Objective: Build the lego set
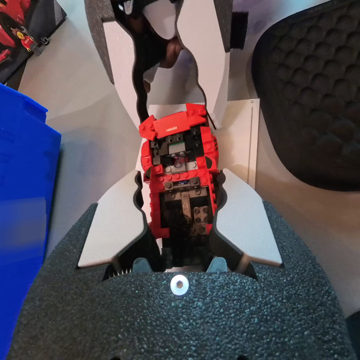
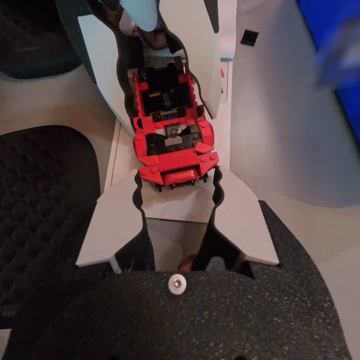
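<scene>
The lego car (image 1: 179, 175) is a half-built red model with an open black interior, lying on a white instruction sheet (image 1: 253, 136) on the pale table (image 1: 78, 97). A flat red tile across one end of the car carries a small line of pale lettering, and the sheet has a printed number at its far right corner beside a thin grey line. The car's top is uncovered: black and grey bricks, studs and a few clear pieces show between the red side walls, and a small loose-looking red wedge (image 2: 204, 148) sits tilted on the lettered end.

The left gripper (image 1: 180, 175) has its fingers clamped on the car's sides around the cabin, the black wavy pads (image 1: 139, 192) pressed against the red walls. The right gripper (image 2: 177, 175) has its fingers spread apart, its tips just either side of the car's lettered end; whether they touch it is unclear.

A blue bin (image 1: 23, 175) stands to the left in the left wrist view. A dark dimpled mat (image 1: 311, 97) lies to the right of the sheet. In the far left corner lies a lego box (image 1: 11, 39) with a red picture.
</scene>
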The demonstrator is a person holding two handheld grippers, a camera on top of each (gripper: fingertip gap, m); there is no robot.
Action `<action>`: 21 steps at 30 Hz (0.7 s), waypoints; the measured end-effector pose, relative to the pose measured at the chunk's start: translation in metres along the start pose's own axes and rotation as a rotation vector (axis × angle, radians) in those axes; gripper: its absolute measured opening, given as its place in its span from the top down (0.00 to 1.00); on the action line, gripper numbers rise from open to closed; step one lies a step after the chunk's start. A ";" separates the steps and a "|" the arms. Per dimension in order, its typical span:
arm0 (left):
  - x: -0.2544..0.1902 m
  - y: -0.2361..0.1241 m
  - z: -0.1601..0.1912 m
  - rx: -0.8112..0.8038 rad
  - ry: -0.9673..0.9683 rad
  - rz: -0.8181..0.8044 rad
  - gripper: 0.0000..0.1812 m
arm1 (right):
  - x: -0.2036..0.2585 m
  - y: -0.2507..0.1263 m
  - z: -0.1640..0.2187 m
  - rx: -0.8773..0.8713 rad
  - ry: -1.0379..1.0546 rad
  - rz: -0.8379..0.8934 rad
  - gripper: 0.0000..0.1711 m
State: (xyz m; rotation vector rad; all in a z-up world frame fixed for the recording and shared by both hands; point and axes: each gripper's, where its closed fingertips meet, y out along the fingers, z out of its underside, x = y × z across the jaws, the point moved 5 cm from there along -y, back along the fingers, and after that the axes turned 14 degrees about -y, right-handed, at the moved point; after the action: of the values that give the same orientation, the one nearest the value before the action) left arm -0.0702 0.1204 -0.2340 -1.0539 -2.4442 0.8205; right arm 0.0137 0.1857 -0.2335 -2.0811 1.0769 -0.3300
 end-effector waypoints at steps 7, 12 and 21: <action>0.000 0.000 0.000 0.008 -0.011 0.005 0.60 | 0.000 -0.010 0.000 -0.036 0.065 -0.013 0.55; -0.001 0.000 0.000 0.010 -0.009 0.004 0.60 | -0.009 -0.033 -0.014 -0.199 0.126 0.010 0.95; -0.001 0.000 0.000 0.009 -0.003 0.006 0.60 | -0.005 -0.017 -0.008 -0.185 0.183 -0.021 1.00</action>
State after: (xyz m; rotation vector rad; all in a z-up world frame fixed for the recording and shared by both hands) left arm -0.0697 0.1192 -0.2343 -1.0585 -2.4387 0.8341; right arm 0.0161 0.1918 -0.2156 -2.2617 1.2343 -0.4530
